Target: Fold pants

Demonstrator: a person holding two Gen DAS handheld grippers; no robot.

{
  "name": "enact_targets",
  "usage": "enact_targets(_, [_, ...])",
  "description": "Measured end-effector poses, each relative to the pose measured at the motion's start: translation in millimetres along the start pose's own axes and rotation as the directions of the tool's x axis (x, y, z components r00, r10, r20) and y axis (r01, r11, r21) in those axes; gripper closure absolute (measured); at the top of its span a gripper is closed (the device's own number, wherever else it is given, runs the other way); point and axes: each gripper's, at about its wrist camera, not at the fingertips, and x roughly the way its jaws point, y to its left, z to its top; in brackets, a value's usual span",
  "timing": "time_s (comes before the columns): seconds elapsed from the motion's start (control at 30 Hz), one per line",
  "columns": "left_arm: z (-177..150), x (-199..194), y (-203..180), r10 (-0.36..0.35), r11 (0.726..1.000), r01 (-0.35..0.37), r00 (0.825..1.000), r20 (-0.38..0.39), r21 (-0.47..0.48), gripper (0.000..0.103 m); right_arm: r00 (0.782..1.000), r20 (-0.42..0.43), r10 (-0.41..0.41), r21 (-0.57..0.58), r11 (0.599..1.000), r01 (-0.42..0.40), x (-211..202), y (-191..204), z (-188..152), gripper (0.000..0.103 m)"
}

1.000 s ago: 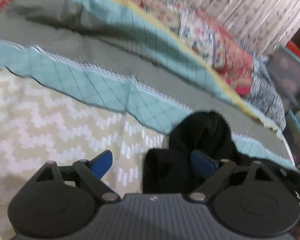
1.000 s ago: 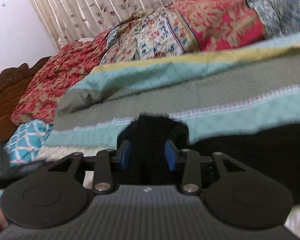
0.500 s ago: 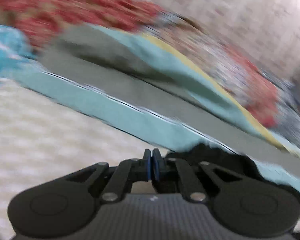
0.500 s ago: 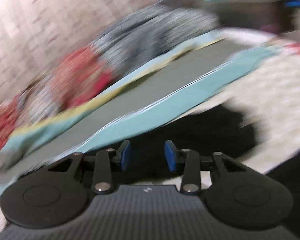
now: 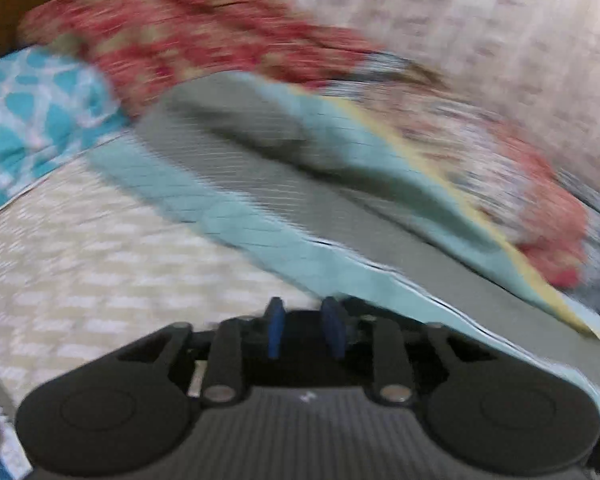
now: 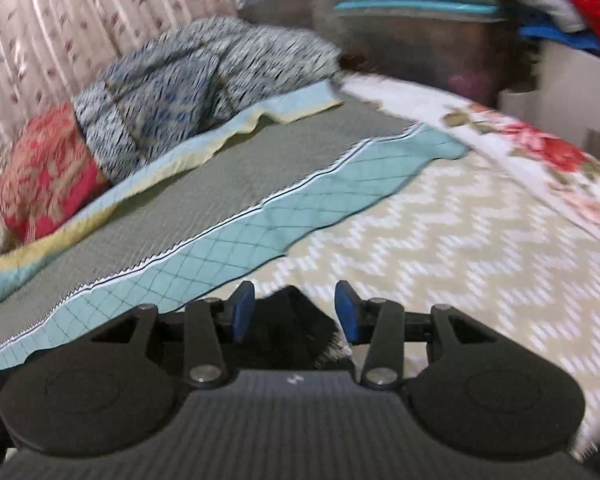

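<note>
Ideally, with black pants bunched between each gripper's pads, the left gripper narrow and just reopened, the right gripper half-wide and easing apart, both should re-close firmly before drawing the cloth flat across the bed.

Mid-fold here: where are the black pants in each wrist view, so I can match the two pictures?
Left wrist: black pants at bottom centre, between the blue pads.
Right wrist: pants at bottom centre, dark bunch between the pads.
Shared landmark: the teal quilted band running diagonally behind.
</note>
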Motion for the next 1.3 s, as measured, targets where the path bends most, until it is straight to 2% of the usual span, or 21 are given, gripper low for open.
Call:
enact_targets(0.07, [-14, -2, -22, -0.089, 0.992, 0.093, 0.995, -0.041, 0.086, 0.076, 0.998, -0.057, -0.022, -0.041, 0.999, 0.02, 23, 6, 3, 0.054])
enact_targets(0.1, [-21, -1, -29, -0.125, 0.984, 0.132, 0.99, -0.067, 0.118, 0.076, 0.995, -0.086, -0.047, -0.063, 0.997, 0.041, 32, 8, 3, 0.053])
enact_targets(0.17, [-36, 3, -44, -0.181, 0.965, 0.201, 0.975, -0.129, 0.169, 0.075, 0.988, -0.15, -0.044, -0.096, 0.995, 0.03, 49, 9, -2, 0.05])
enact_targets(0.2, [-44, 6, -51, -0.194, 0.955, 0.222, 0.969, -0.155, 0.196, 0.074, 0.986, -0.154, -0.057, -0.127, 0.991, 0.037, 53, 11, -6, 0.054])
enact_targets(0.23, [-52, 11, -56, -0.189, 0.949, 0.226, 0.966, -0.176, 0.221, 0.072, 0.987, -0.145, -0.068, -0.169, 0.985, 0.043, 53, 15, -8, 0.075])
enact_targets(0.3, [-66, 23, -61, -0.156, 0.945, 0.209, 0.964, -0.215, 0.25, 0.072, 0.992, -0.113, -0.063, -0.24, 0.97, 0.034, 45, 24, -7, 0.077])
enact_targets(0.37, [-75, 36, -60, -0.116, 0.952, 0.176, 0.965, -0.236, 0.251, 0.072, 0.998, -0.018, -0.059, -0.261, 0.964, 0.052, 34, 30, 5, 0.077])
enact_targets(0.47, [-81, 43, -57, -0.07, 0.962, 0.126, 0.972, -0.226, 0.244, 0.073, 0.993, 0.105, -0.062, -0.208, 0.975, 0.083, 27, 34, 40, 0.077])
enact_targets(0.57, [-81, 41, -53, -0.056, 0.966, 0.105, 0.977, -0.206, 0.236, 0.072, 0.981, 0.178, -0.077, -0.166, 0.98, 0.107, 36, 42, 72, 0.077])
enact_targets(0.67, [-82, 50, -53, 0.007, 0.96, 0.046, 0.982, -0.189, 0.275, 0.072, 0.98, 0.161, -0.119, -0.153, 0.978, 0.144, 63, 52, 77, 0.075])
enact_targets(0.7, [-83, 52, -52, 0.017, 0.958, 0.038, 0.982, -0.189, 0.284, 0.072, 0.981, 0.133, -0.14, -0.163, 0.974, 0.161, 74, 54, 73, 0.067])
enact_targets(0.77, [-83, 53, -53, 0.023, 0.954, 0.035, 0.982, -0.187, 0.297, 0.071, 0.984, 0.04, -0.172, -0.187, 0.966, 0.177, 95, 55, 61, 0.064])
enact_targets(0.83, [-83, 53, -53, 0.011, 0.953, 0.047, 0.982, -0.191, 0.299, 0.068, 0.989, 0.046, -0.139, -0.127, 0.981, 0.144, 89, 43, 52, 0.064])
enact_targets(0.93, [-83, 53, -50, -0.003, 0.952, 0.061, 0.982, -0.191, 0.299, 0.067, 0.995, 0.069, -0.069, 0.065, 0.996, 0.064, 64, 2, 49, 0.063])
enact_targets(1.07, [-81, 51, -49, -0.026, 0.957, 0.082, 0.98, -0.199, 0.278, 0.064, 0.999, 0.05, 0.003, 0.27, 0.963, -0.017, 30, -53, 34, 0.059])
enact_targets(1.13, [-79, 44, -50, -0.052, 0.959, 0.107, 0.977, -0.206, 0.264, 0.058, 0.998, 0.018, 0.061, 0.331, 0.942, -0.064, 23, -69, 22, 0.051])
enact_targets(1.2, [-78, 31, -51, -0.079, 0.956, 0.132, 0.975, -0.205, 0.262, 0.053, 0.996, -0.014, 0.089, 0.371, 0.925, -0.078, 24, -73, 13, 0.049])
enact_targets(1.3, [-76, 8, -51, -0.095, 0.953, 0.146, 0.976, -0.195, 0.266, 0.053, 0.995, -0.031, 0.099, 0.395, 0.915, -0.079, 33, -62, 6, 0.048])
